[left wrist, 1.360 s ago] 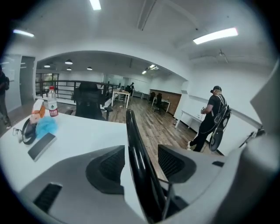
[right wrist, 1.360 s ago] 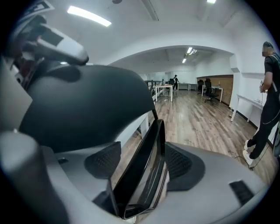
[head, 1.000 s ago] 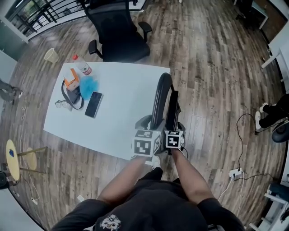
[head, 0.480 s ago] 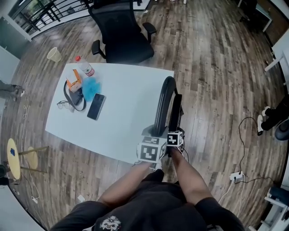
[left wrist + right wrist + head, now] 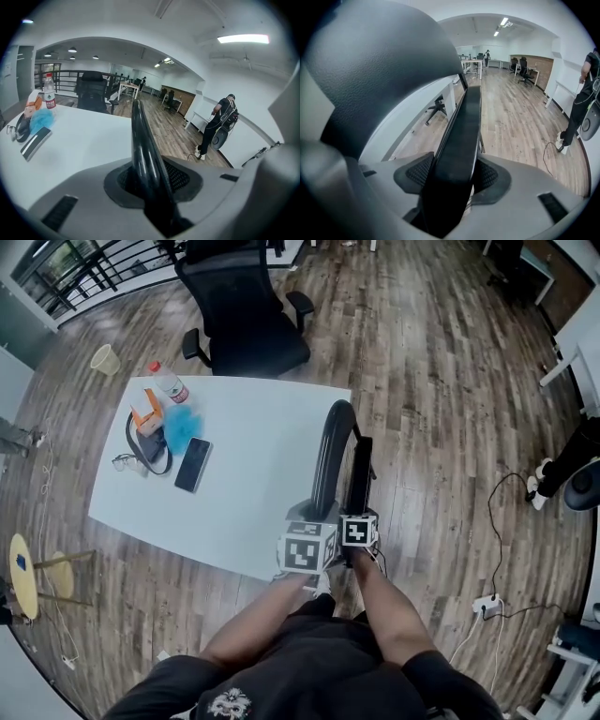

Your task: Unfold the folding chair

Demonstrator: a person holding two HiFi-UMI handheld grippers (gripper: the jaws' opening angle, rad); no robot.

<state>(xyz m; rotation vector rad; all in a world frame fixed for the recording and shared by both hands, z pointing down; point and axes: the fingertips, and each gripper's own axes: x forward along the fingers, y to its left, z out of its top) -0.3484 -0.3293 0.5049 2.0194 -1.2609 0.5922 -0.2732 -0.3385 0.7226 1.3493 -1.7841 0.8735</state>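
Note:
A black folding chair stands folded, edge-on, by the white table's right side. Its curved backrest edge (image 5: 328, 451) and its flat seat panel (image 5: 360, 474) lie side by side. My left gripper (image 5: 314, 514) is at the near end of the backrest edge (image 5: 139, 140), which runs between its pads. The left gripper (image 5: 150, 180) has closing jaws that press on the edge. My right gripper (image 5: 358, 508) is beside it on the seat panel (image 5: 465, 136). The right gripper (image 5: 452, 180) is also closing, and the panel fills the gap between its pads.
On the white table (image 5: 253, 493) lie a phone (image 5: 192, 465), a water bottle (image 5: 169, 382), an orange box and glasses. A black office chair (image 5: 244, 315) stands behind it. A person (image 5: 572, 465) stands at the right, with a cable and power strip (image 5: 487, 601) on the floor.
Both grippers stay at the near end of the folded chair. The right one has sunk slightly onto its panel. The chair stands as before.

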